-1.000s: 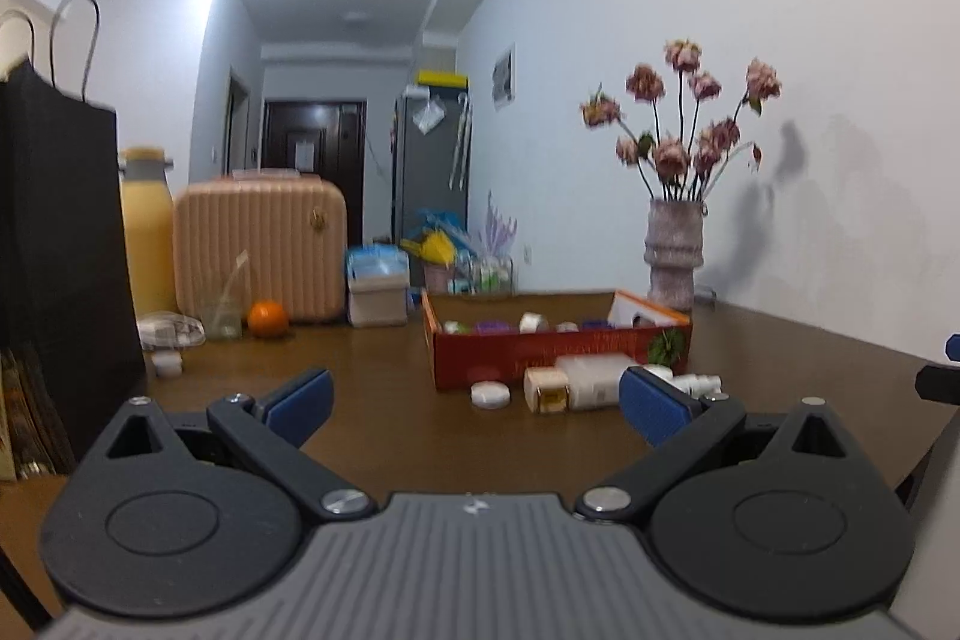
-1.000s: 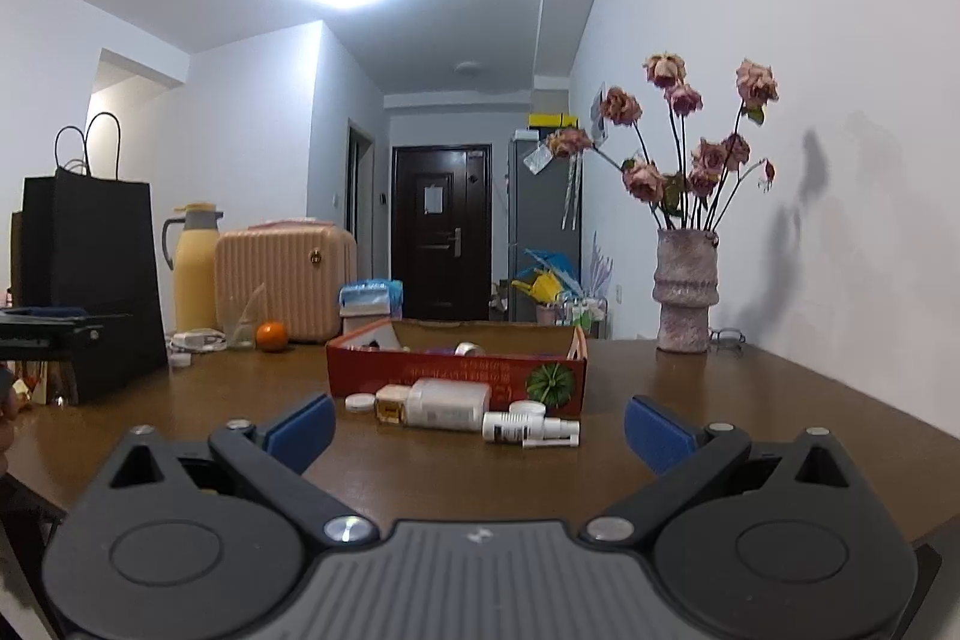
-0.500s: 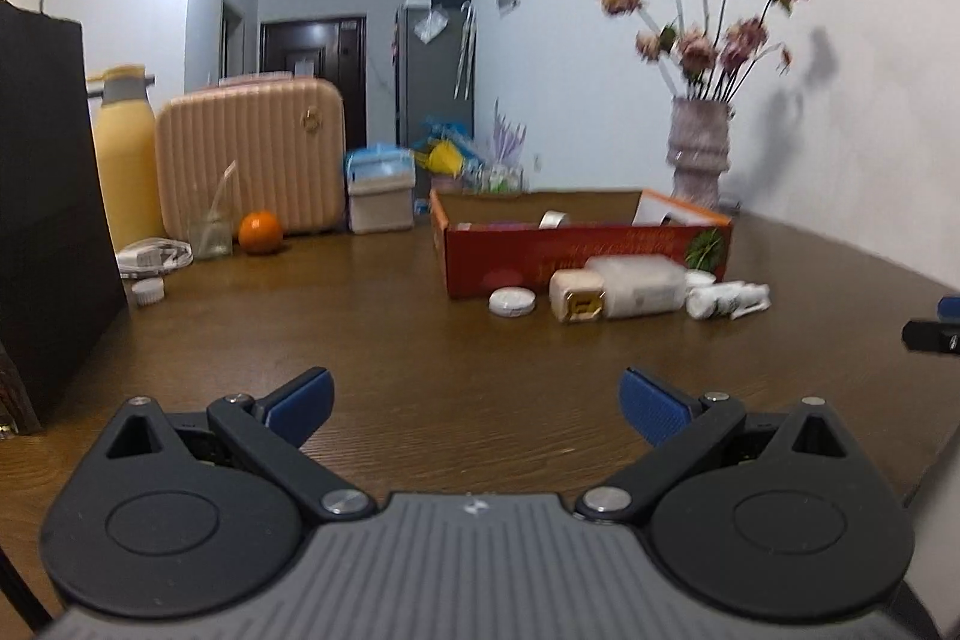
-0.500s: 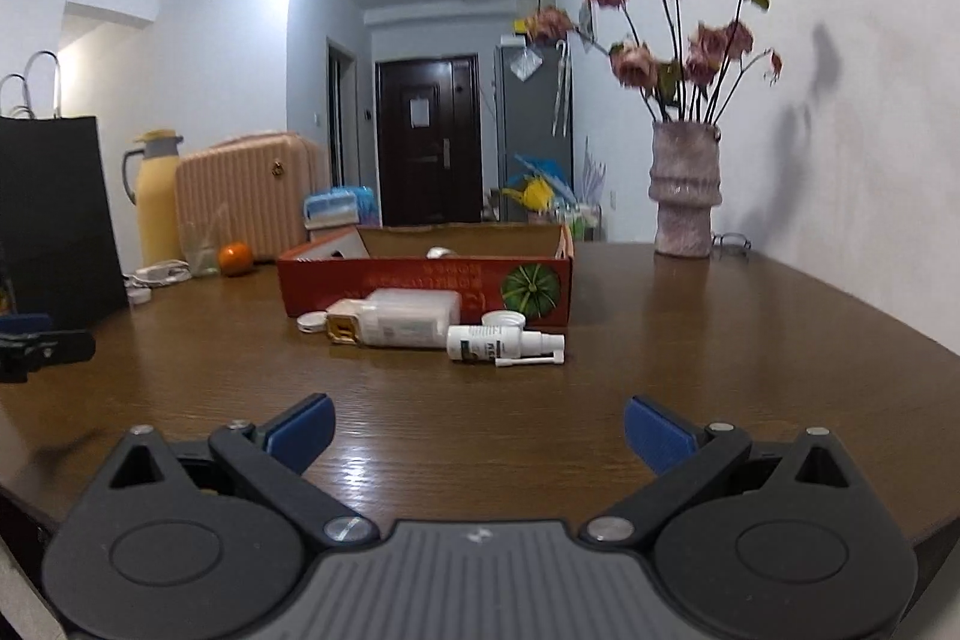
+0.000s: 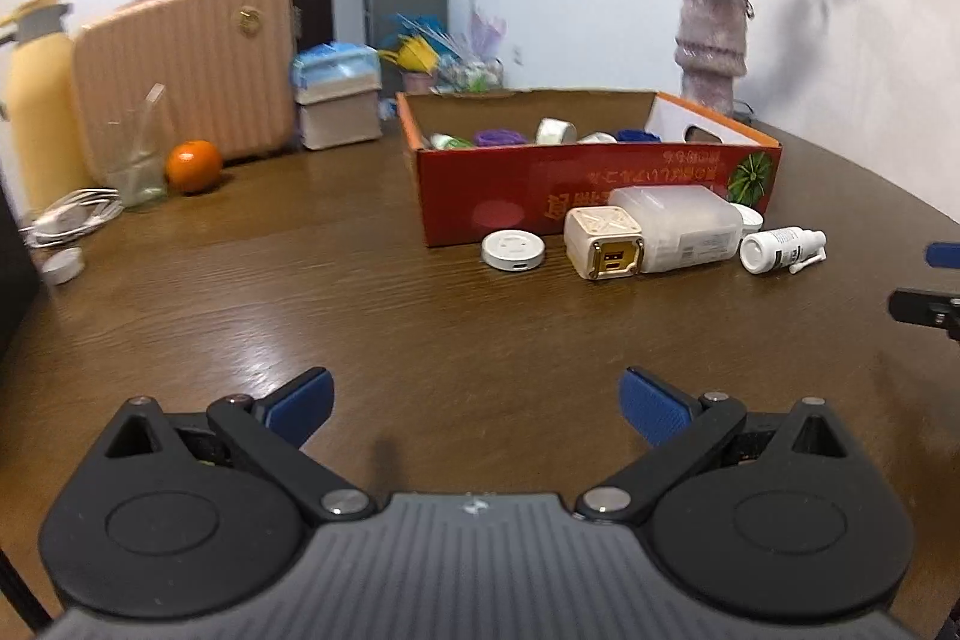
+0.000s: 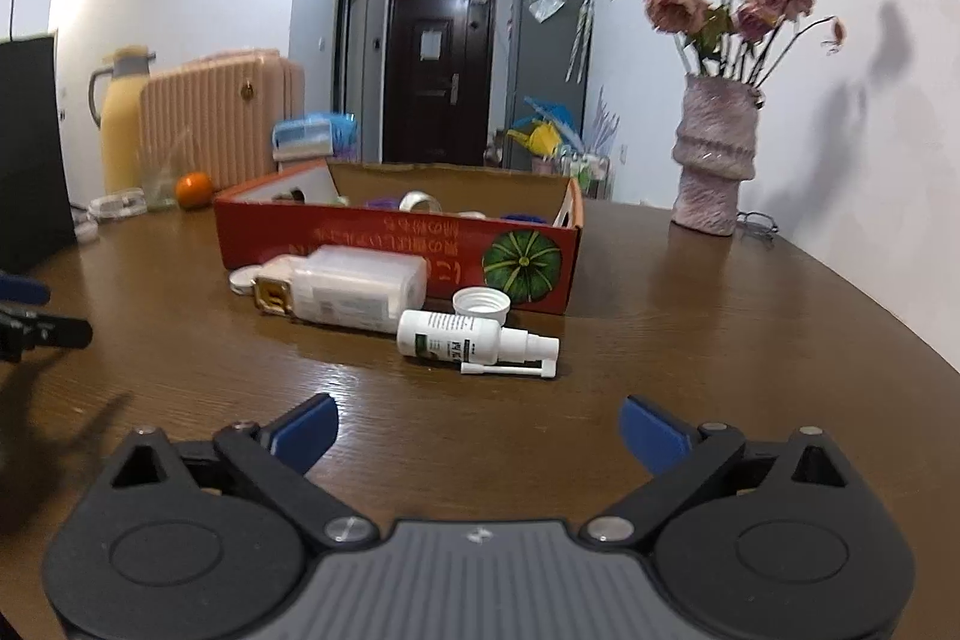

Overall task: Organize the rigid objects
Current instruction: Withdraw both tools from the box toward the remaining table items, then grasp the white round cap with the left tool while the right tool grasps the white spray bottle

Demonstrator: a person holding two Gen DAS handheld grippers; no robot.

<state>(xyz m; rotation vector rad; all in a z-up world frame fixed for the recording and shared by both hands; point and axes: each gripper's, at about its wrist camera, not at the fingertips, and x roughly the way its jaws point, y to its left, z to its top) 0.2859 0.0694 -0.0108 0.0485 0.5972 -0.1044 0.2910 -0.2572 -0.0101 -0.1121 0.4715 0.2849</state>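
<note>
Approaching is the step in hand, by my judgement: the left hand-held gripper [image 5: 474,400] and the right hand-held gripper [image 6: 477,427] both hover over the brown wooden counter [image 5: 360,316], each with jaws spread wide and holding nothing. Ahead of both stands the red cardboard box printed with a green pumpkin [image 6: 420,244], already containing several small items. Loose goods lie against its near wall: ahead of the right hand-held gripper, nearest to it, a white plastic spray bottle on its side [image 6: 462,337], with a white screw cap [image 6: 481,304] just behind it; ahead and to the left, a translucent rectangular plastic case [image 6: 360,286]. Ahead of the left hand-held gripper lie a cream cube-shaped charger with gold trim [image 5: 603,244], touching the case, and a flat white round disc [image 5: 513,249] to its left. To do this well, I would advise the right unit to close across the bottle's body, not its thin nozzle, since a round bottle lying flat may roll; the cap behind leaves little room. The box wall must be cleared on lifting over. Further off, to the right, a tall pinkish ceramic vase of dried roses [image 6: 714,160] could topple if struck; an orange fruit [image 5: 193,166] and a ribbed peach-coloured suitcase [image 5: 186,64] sit far left, out of the way.
</note>
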